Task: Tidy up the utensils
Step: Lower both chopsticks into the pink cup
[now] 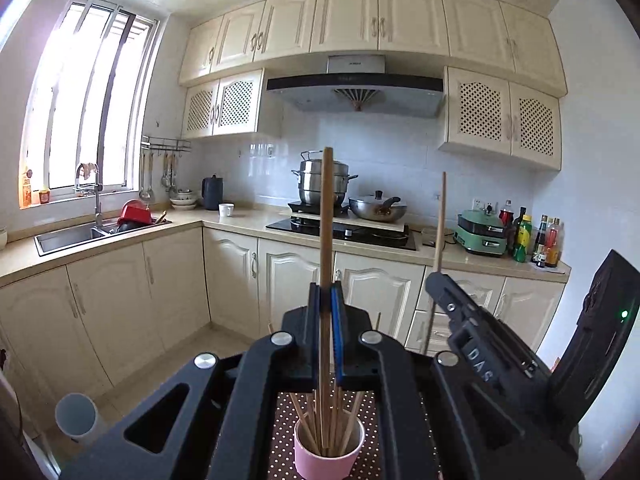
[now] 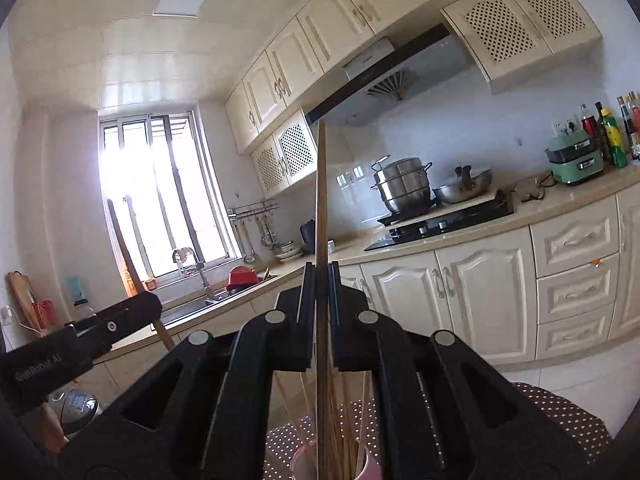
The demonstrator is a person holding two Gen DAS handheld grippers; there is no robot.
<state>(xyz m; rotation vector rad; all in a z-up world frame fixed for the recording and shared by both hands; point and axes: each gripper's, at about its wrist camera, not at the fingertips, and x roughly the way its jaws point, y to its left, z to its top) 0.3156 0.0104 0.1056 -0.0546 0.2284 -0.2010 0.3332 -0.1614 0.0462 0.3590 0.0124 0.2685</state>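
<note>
My left gripper (image 1: pixel 326 292) is shut on a wooden chopstick (image 1: pixel 327 216) that stands upright above a pink cup (image 1: pixel 328 454) holding several chopsticks. The cup sits on a brown polka-dot cloth (image 1: pixel 284 432). My right gripper (image 2: pixel 320 276) is shut on another upright chopstick (image 2: pixel 321 200), also over the pink cup (image 2: pixel 370 466). The right gripper also shows in the left wrist view (image 1: pixel 434 280) with its chopstick (image 1: pixel 440 224). The left gripper shows in the right wrist view (image 2: pixel 154 304) with its chopstick (image 2: pixel 124 248).
A grey cup (image 1: pixel 76 416) stands at the lower left. Behind are a kitchen counter (image 1: pixel 240 222), a sink (image 1: pixel 68 236), a stove with pots (image 1: pixel 344 228), a green appliance (image 1: pixel 480 232) and bottles (image 1: pixel 536 240).
</note>
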